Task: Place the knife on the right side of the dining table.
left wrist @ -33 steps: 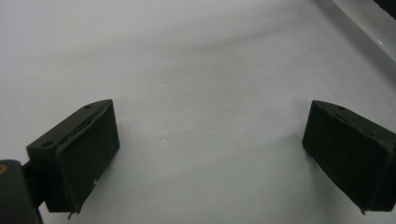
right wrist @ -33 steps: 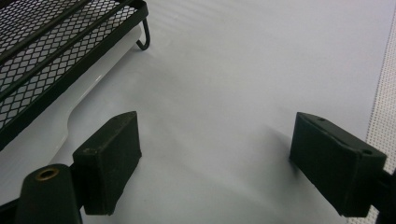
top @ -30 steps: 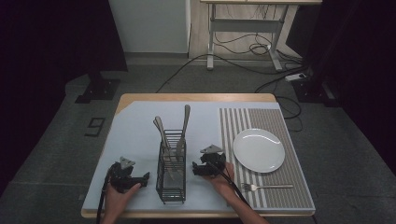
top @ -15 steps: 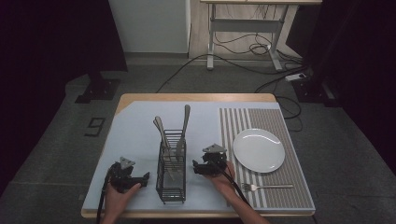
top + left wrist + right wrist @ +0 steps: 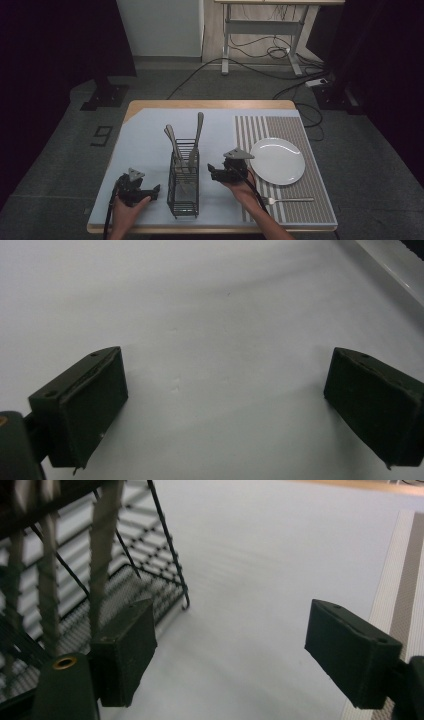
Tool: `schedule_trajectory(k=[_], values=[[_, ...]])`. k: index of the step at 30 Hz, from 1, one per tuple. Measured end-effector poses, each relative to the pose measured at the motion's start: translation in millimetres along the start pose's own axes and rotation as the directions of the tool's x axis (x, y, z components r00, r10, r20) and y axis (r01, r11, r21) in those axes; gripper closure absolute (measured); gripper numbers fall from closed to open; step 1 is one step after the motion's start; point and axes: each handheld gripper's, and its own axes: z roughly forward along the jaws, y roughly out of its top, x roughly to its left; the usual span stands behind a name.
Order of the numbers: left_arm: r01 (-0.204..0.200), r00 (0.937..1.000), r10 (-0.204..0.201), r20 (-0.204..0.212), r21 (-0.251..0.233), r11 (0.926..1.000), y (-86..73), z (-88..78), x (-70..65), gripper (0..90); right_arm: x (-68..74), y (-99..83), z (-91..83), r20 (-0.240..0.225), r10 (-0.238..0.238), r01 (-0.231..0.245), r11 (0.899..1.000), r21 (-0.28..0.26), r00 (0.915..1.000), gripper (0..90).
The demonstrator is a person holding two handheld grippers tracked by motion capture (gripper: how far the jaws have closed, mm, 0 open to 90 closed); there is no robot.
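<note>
Dark curtains close off both sides of the room, and a pale wall panel and a desk frame (image 5: 260,35) with loose cables stand at twelve o'clock beyond the wooden table (image 5: 210,104). On the table a light blue mat (image 5: 145,145) covers most of the top, with a striped placemat (image 5: 310,200) along its three o'clock side.

Near the middle of the mat stands the black wire caddy (image 5: 183,185), upright, with three pieces of cutlery (image 5: 197,132) leaning out of it toward twelve o'clock. At three o'clock from it, on the placemat, sits a white plate (image 5: 277,161), and a fork (image 5: 290,200) lies flat at six o'clock from the plate, well apart from the caddy.

A person's forearms come in from six o'clock. The right gripper (image 5: 216,175) hangs just beside the caddy at its three o'clock side, between caddy and plate, pointing at the wire wall. In the right gripper view its jaws have just been closing a little, yet they stand wide apart with nothing between them; the caddy's corner and cutlery handles show past the left jaw. The left gripper (image 5: 155,190) rests low on the mat at nine o'clock from the caddy, near its base but not touching it. In the left gripper view its jaws are spread wide over bare mat, holding nothing.
</note>
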Motion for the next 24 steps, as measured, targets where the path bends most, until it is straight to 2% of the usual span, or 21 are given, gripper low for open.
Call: schedule_trajectory(k=[6, 9, 17, 24], values=[[0.0, 1.0, 0.0, -0.001, 0.0, 1.0, 0.0, -0.1, 0.0, 3.2, -1.8, 18.2, -2.4, -0.025, -0.002, 0.001, 0.999, -0.039, 0.9997, 22.6], [0.0, 1.0, 0.0, -0.001, 0.0, 1.0, 0.0, 0.0, 0.0, 3.1, -1.0, 30.2, -6.6, -0.034, -0.018, 0.016, 0.998, -0.061, 0.9993, 23.7], [-0.004, 1.0, 0.004, -0.001, 0.003, 1.0, 0.0, -0.2, 0.2, 3.2, -0.5, 47.8, -7.6, -0.074, -0.029, 0.023, 0.997, -0.072, 0.9969, 26.4], [-0.004, 1.0, 0.004, -0.001, 0.002, 1.0, 0.0, -0.2, 0.3, 3.2, 1.3, 58.5, -1.9, -0.091, -0.03, 0.023, 0.997, -0.078, 0.9954, 27.9]])
